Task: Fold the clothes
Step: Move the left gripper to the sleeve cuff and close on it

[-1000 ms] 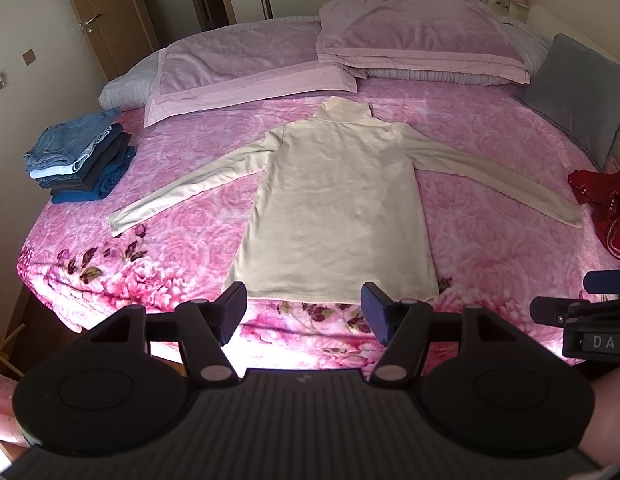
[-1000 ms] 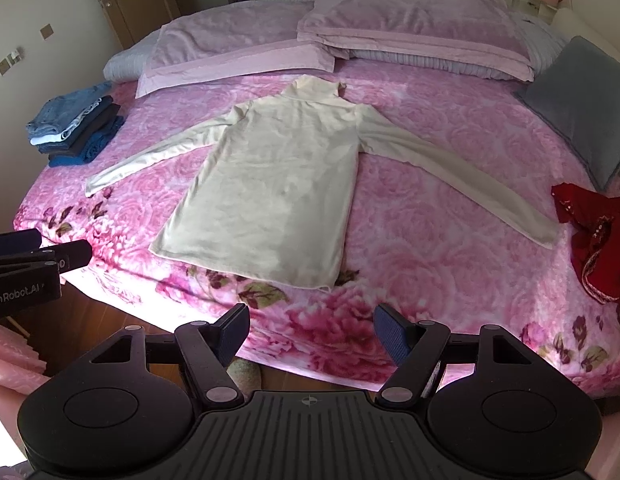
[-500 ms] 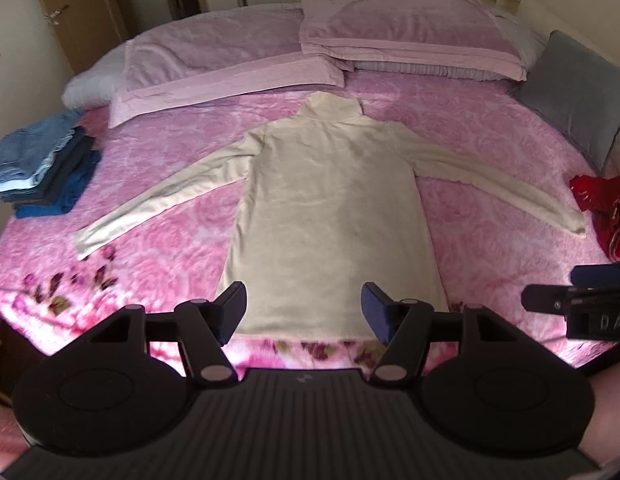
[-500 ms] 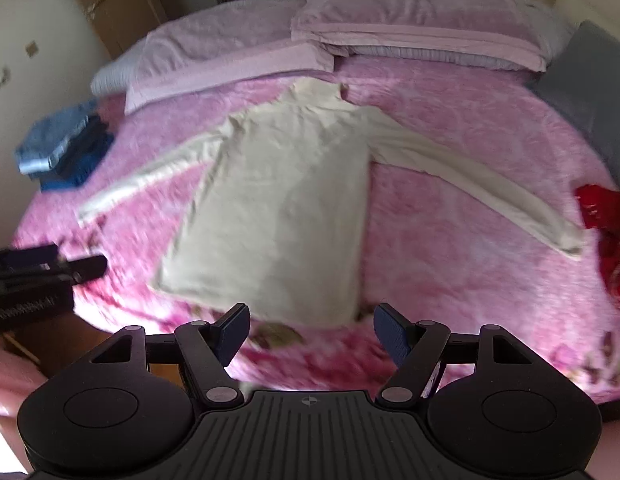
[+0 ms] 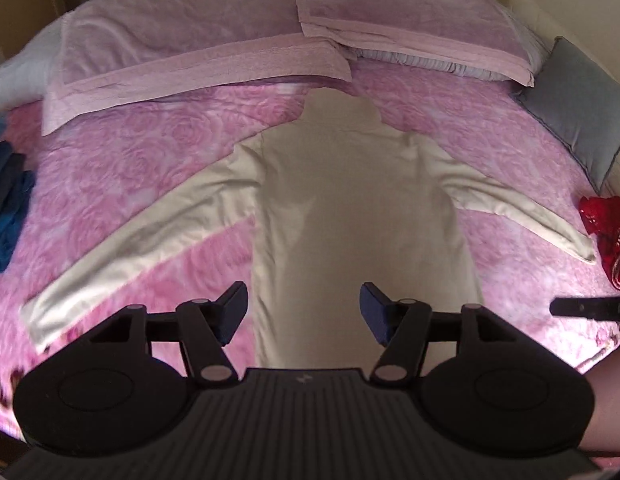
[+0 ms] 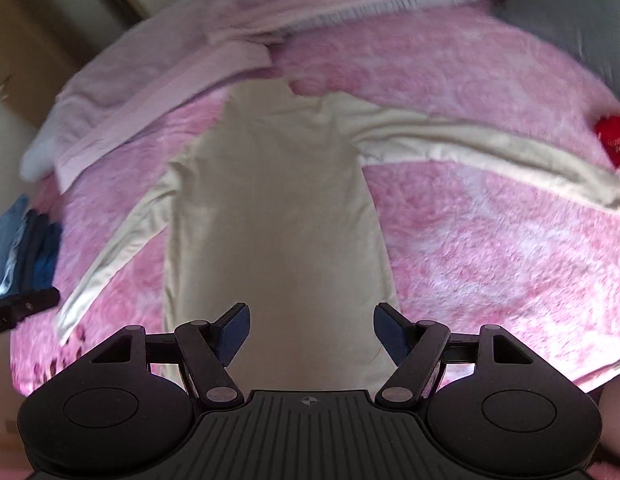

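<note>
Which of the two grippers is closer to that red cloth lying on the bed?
Right. The right gripper pokes in just below the red cloth; the left gripper is over the cream top's hem.

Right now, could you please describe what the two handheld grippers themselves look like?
Both match: the left gripper and right gripper each have a black ribbed body flanked by two round black discs, with black link arms on silver pivot pins. The fingers end in dark blue pads. A small logo marks each body's top edge. No cables or sleeves show.
</note>
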A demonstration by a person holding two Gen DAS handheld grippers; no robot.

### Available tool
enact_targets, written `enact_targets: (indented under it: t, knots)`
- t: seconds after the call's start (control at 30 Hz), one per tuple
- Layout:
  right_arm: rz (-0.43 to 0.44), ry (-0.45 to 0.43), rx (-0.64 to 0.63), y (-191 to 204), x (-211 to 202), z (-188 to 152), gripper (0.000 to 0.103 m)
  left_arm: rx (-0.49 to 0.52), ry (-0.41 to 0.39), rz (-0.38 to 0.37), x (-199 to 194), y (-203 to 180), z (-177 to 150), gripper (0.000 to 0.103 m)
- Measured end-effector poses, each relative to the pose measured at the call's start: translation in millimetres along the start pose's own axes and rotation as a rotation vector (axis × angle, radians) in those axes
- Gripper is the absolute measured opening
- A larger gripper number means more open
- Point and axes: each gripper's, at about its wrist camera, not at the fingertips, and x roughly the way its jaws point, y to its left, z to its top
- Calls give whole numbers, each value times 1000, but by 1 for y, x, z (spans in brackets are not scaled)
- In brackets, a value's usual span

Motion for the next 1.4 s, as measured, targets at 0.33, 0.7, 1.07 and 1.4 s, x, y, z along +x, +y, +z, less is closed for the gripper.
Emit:
enact_targets:
  t: [0.33,0.7,1.07,1.4]
  knots:
    - [-63,70,66,-28,99,45,71,-27,46,-110,117,47,49,45]
    - [-50,30,44,-41,173,80,71,-379,98,-70,170,115,-13,45]
    - [-59,119,-50,-40,205,82,71,-756,-47,103,160,182,-61,49]
    - [-79,153,-174,-1,218,65,71,-1371,-328,326,115,306,-156,53]
